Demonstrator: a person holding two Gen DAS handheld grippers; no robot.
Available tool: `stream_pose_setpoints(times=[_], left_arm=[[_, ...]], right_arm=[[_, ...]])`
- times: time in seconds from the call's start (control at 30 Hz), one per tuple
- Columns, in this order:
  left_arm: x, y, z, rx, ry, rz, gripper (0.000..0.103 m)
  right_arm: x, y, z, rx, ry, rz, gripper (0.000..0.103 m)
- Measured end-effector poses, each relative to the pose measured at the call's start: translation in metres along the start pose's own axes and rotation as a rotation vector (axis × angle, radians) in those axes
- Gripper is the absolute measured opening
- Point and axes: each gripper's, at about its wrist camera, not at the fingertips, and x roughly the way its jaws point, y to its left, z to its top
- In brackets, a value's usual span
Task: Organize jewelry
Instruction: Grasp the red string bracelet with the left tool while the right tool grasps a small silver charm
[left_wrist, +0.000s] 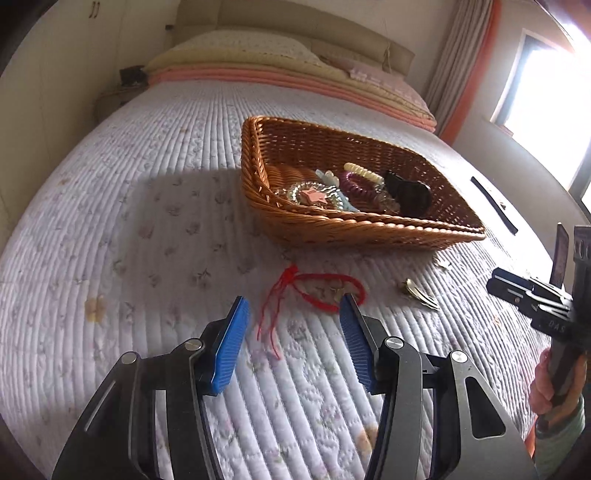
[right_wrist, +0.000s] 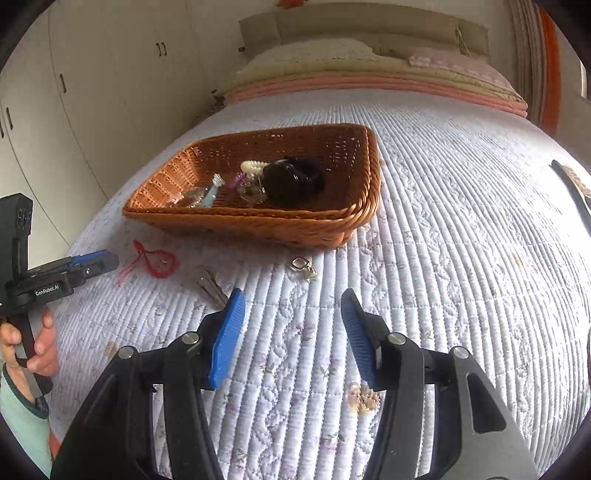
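Note:
A wicker basket (left_wrist: 369, 225) (right_wrist: 258, 221) sits on the quilted bed and holds hair ties, a star clip, a glass dish and a black scrunchie (left_wrist: 408, 192) (right_wrist: 295, 181). A red string bracelet (left_wrist: 317, 291) (right_wrist: 159, 262) lies on the quilt in front of the basket. My left gripper (left_wrist: 293, 306) is open just before it, its right finger near the loop. A gold hair clip (left_wrist: 421, 293) (right_wrist: 212, 286) and a small metal charm (right_wrist: 303, 266) lie nearby. My right gripper (right_wrist: 291, 301) is open and empty above the quilt.
Folded blankets and pillows (left_wrist: 280, 70) lie at the bed's head. A dark strap (left_wrist: 495, 205) (right_wrist: 574, 192) lies at the right side of the bed. Wardrobe doors (right_wrist: 92, 92) stand to the left; a window (left_wrist: 546, 85) is to the right.

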Motion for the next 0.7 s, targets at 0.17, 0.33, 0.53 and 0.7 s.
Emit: stream_pose_setpoints(times=[0.17,0.33,0.53,0.7], left_arm=[[0.021,0.001,0.01,0.017,0.038,0.002,0.047],[0.032,0.006,0.009,0.015,0.065,-0.035,0.043],[0.037,0.014,0.011,-0.022,0.072,-0.071,0.042],[0.044,0.004,0.013,0.019,0.081,-0.028,0.009]], right_arm=[[0.028,-0.004,0.006,0.003,0.042,-0.016,0.049],[0.048,-0.002,0.019,-0.012,0.066,-0.038,0.037],[0.072,-0.001,0.027,-0.02,0.103,-0.047,0.023],[0.072,0.001,0.025,-0.036,0.093,-0.047,0.009]])
